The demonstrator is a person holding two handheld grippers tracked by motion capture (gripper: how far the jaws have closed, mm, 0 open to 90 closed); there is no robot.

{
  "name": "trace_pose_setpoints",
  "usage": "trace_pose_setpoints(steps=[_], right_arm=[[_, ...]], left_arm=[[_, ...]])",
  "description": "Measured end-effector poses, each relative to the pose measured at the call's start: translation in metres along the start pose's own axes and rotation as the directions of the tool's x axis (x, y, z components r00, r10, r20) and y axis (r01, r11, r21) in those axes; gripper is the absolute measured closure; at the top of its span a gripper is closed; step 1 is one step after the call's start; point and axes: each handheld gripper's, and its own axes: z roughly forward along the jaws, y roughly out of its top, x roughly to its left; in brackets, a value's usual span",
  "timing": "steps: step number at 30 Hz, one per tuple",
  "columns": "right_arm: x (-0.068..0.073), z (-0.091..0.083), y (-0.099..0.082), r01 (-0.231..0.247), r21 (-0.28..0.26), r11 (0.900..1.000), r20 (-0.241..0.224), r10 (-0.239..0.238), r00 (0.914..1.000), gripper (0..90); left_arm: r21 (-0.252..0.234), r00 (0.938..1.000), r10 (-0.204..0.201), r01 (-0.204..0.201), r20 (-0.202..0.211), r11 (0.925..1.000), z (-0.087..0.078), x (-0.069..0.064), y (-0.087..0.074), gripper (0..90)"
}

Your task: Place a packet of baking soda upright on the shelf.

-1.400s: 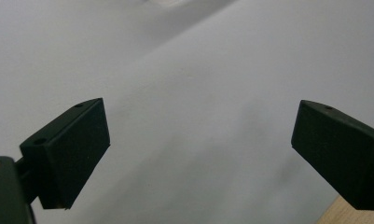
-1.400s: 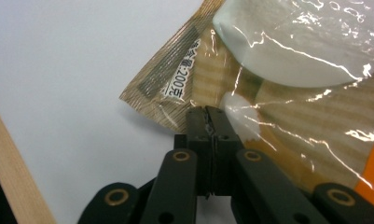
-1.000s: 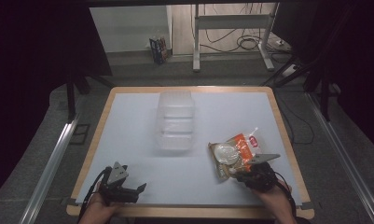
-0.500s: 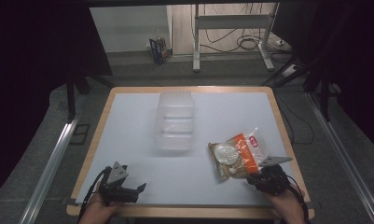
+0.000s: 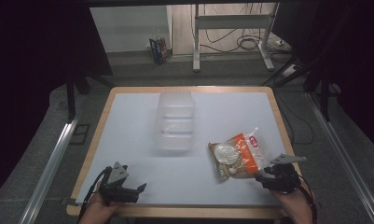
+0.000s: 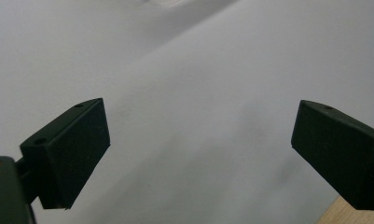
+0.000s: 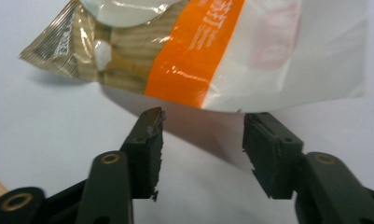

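Observation:
A snack bag (image 5: 236,156) in orange, white and tan lies flat at the table's right front. My right gripper (image 5: 267,175) sits just off its near right corner, open, with nothing between the jaws. In the right gripper view the bag (image 7: 208,51) lies just beyond the tips of my right gripper (image 7: 202,123), apart from them. My left gripper (image 5: 137,190) rests at the front left of the white table (image 5: 128,135), open and empty. In the left gripper view my left gripper (image 6: 198,130) has its jaws spread wide over bare white surface.
A clear plastic container (image 5: 176,121) stands in the middle of the table, toward the back. The table's wooden rim (image 5: 184,212) runs along the front, close to both hands. Desk legs and cables (image 5: 250,42) lie on the floor beyond.
My right gripper has slid back and to the right, away from the bag, which stays in place. The left gripper has not moved.

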Motion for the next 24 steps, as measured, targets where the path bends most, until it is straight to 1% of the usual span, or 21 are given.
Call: trace_pose_setpoints(steps=[1, 3, 5, 6, 7, 9, 10, 17, 18, 21, 22, 23, 24], right_arm=[[-0.002, -0.001, 0.001, 0.002, -0.012, 0.9999, 0.012, -0.002, 0.9999, 41.4], [-0.005, -0.001, 0.003, -0.003, -0.026, 0.9997, 0.019, 0.003, 0.9998, 39.1], [-0.007, -0.002, 0.004, -0.01, -0.034, 0.9994, 0.017, 0.011, 0.9998, 38.0], [-0.01, -0.002, 0.005, -0.024, -0.045, 0.9987, 0.011, 0.024, 0.9996, 35.9], [-0.01, -0.002, 0.005, -0.024, -0.045, 0.9987, 0.011, 0.024, 0.9996, 35.9], [-0.014, -0.001, 0.009, -0.046, -0.062, 0.997, 0.0, 0.046, 0.9989, 33.4], [-0.015, 0.0, 0.01, -0.047, -0.065, 0.9968, -0.003, 0.047, 0.9989, 32.6], [-0.019, 0.006, 0.02, -0.044, -0.076, 0.9961, -0.013, 0.043, 0.999, 30.9], [-0.021, 0.008, 0.024, -0.045, -0.083, 0.9955, -0.018, 0.044, 0.9989, 30.7], [-0.022, 0.011, 0.028, -0.054, -0.087, 0.9948, -0.032, 0.051, 0.9982, 30.7], [-0.022, 0.013, 0.032, -0.053, -0.088, 0.9947, -0.041, 0.05, 0.9979, 30.7], [-0.022, 0.013, 0.032, -0.053, -0.088, 0.9947, -0.041, 0.05, 0.9979, 30.7], [-0.023, 0.017, 0.037, -0.045, -0.086, 0.9953, -0.048, 0.041, 0.998, 30.7]], left_arm=[[0.001, 1.0, 0.001, -0.001, 0.0, 1.0, 0.0, 0.0, 0.0, 4.4], [0.003, 1.0, 0.0, 0.001, 0.0, 1.0, 0.001, -0.001, 0.0, 4.4], [0.004, 1.0, 0.0, 0.0, -0.001, 1.0, 0.001, -0.001, 0.0, 4.4], [0.005, 1.0, 0.003, -0.003, -0.002, 1.0, 0.001, -0.001, 0.0, 4.4], [0.005, 1.0, 0.003, -0.003, -0.002, 1.0, 0.001, -0.001, 0.0, 4.4], [0.009, 1.0, 0.007, -0.007, -0.003, 0.9999, 0.001, -0.001, 0.001, 4.4], [0.012, 0.9999, 0.009, -0.009, -0.004, 0.9999, 0.001, -0.001, 0.001, 4.4], [0.013, 0.9999, 0.009, -0.009, -0.007, 0.9999, 0.002, -0.002, 0.001, 4.4], [0.013, 0.9999, 0.009, -0.009, -0.007, 0.9999, 0.002, -0.002, 0.001, 4.4], [0.014, 1.0, 0.007, -0.007, -0.007, 0.9999, 0.002, -0.002, 0.001, 4.4], [0.013, 1.0, 0.006, -0.006, -0.006, 0.9999, 0.002, -0.002, 0.001, 4.4], [0.016, 1.0, 0.007, -0.007, -0.006, 0.9999, 0.002, -0.002, 0.001, 4.4], [0.016, 1.0, 0.007, -0.007, -0.007, 0.9998, 0.002, -0.002, 0.001, 4.4]])
